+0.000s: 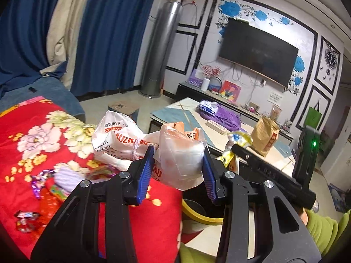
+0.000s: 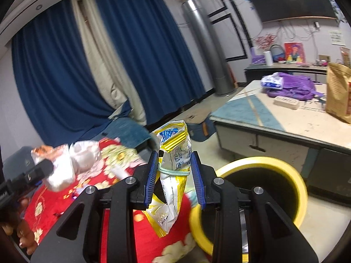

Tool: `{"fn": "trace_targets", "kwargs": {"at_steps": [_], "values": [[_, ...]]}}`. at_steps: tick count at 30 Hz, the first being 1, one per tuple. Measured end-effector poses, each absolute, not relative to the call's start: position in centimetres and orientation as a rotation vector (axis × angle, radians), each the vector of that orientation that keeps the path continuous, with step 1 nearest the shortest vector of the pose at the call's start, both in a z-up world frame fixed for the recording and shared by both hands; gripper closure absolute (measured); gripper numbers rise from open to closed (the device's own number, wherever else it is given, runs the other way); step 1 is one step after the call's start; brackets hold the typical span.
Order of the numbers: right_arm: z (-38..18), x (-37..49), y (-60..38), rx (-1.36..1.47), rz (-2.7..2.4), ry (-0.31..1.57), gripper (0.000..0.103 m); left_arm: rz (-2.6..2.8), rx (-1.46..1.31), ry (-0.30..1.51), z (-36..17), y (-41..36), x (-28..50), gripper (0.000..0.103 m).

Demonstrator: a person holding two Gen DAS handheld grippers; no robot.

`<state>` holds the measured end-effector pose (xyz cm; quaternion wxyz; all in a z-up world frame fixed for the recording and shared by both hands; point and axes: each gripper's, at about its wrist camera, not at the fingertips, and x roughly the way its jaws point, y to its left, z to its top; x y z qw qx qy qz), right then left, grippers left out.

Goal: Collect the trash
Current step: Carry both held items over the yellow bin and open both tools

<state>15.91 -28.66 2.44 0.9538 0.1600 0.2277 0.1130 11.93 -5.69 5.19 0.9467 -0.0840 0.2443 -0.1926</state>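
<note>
My left gripper (image 1: 178, 156) is shut on a crumpled white and orange plastic bag (image 1: 179, 153), held above the edge of a red flowered blanket (image 1: 43, 144). The right gripper (image 2: 174, 164) is shut on a yellow and white snack wrapper (image 2: 173, 175), which hangs down between its blue pads. Below and to the right of it stands a black bin with a yellow rim (image 2: 263, 162); part of that bin (image 1: 197, 217) shows under the left gripper too. In the left wrist view the right gripper (image 1: 235, 148) comes in from the right with the wrapper (image 1: 232, 151). More candy wrappers (image 1: 39, 182) lie on the blanket.
A low table (image 2: 252, 107) beyond the bin carries a purple backpack (image 2: 294, 87) and a brown paper bag (image 2: 337, 92). A white printed bag (image 1: 116, 135) lies on the blanket. Blue curtains (image 2: 65, 65), a silver tower unit (image 2: 208, 50) and a wall television (image 1: 258, 50) stand behind.
</note>
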Motion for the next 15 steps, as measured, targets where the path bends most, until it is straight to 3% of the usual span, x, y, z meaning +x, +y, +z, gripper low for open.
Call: {"fn": "trace_targets", "kwargs": {"at_steps": [15], "values": [[-1.2,17.7,-38.1,0.37,-0.001,0.497,0.074,-0.534,-0.062,0.628,0.3,-14.4,14.4,0.069]]}}
